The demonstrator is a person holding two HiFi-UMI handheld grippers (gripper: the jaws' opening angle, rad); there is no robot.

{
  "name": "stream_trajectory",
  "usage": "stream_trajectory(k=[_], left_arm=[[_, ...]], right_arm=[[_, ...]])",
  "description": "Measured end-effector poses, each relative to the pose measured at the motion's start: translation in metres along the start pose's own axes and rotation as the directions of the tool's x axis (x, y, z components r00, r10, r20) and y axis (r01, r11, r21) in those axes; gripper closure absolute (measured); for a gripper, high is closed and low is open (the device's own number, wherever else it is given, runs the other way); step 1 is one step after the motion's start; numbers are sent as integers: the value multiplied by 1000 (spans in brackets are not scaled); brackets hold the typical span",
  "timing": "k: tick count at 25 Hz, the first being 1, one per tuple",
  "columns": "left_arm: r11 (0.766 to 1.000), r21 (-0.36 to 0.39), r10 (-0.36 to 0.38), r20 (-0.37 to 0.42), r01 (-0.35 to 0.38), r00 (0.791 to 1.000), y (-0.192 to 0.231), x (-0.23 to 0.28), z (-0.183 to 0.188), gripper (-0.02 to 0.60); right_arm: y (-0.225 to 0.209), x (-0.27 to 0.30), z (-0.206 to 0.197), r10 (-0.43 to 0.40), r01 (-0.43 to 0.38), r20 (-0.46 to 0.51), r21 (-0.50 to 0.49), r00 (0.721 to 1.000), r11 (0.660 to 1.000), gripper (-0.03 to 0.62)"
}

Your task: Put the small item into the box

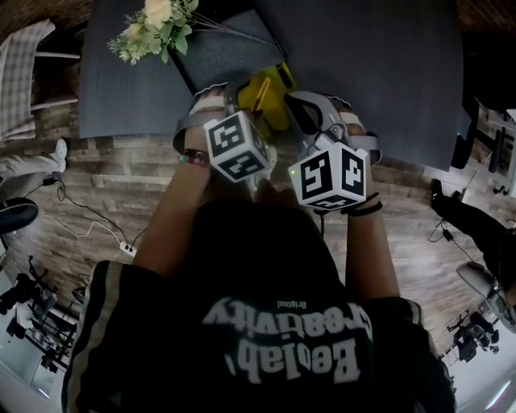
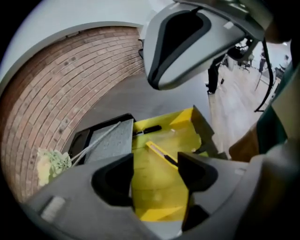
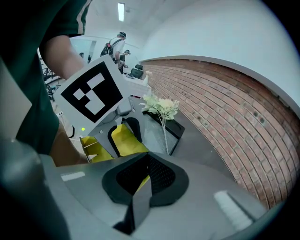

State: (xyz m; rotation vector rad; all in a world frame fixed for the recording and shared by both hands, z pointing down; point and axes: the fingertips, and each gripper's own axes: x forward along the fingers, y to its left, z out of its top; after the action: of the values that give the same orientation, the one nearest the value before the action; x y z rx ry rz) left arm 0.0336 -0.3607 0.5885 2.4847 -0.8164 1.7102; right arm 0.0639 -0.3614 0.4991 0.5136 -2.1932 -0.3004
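Observation:
An open yellow box (image 1: 272,95) stands on the dark table (image 1: 387,81) just ahead of both grippers. In the left gripper view a slim yellow utility knife (image 2: 161,153) lies loose on the floor of the box (image 2: 187,133), and a black pen-like item (image 2: 147,131) rests at its far edge. My left gripper (image 2: 154,174) hangs over the box, open, with nothing between its pads. My right gripper (image 3: 145,176) is beside it to the right, shut and empty; its grey finger (image 2: 187,42) shows above the box.
A dark tray with a grey pad (image 1: 226,52) lies behind the box, and a bunch of pale flowers (image 1: 157,24) lies across it. The table's near edge meets a wooden floor (image 1: 121,169) with cables. Brick wall (image 3: 225,108) lies beyond the table.

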Motion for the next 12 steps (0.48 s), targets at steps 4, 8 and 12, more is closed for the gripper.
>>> stream_trajectory(k=[4,8,12], left_arm=[[1000,-6,-3,3,3,1000,-2,-1,-2,293],[1000,-8,5,8,-5,1000,-3,-4,-2,316],[999,26,47,-8,-47,999,-1,-9,-3,580]], right_arm=[[2,-1,0,-1,1,-1,0,1000,1000,588],[5,-1,1,-2,2,-5,1,1000,1000,588],[9,0,2,0,0,-12,-8,1000,1000,588]])
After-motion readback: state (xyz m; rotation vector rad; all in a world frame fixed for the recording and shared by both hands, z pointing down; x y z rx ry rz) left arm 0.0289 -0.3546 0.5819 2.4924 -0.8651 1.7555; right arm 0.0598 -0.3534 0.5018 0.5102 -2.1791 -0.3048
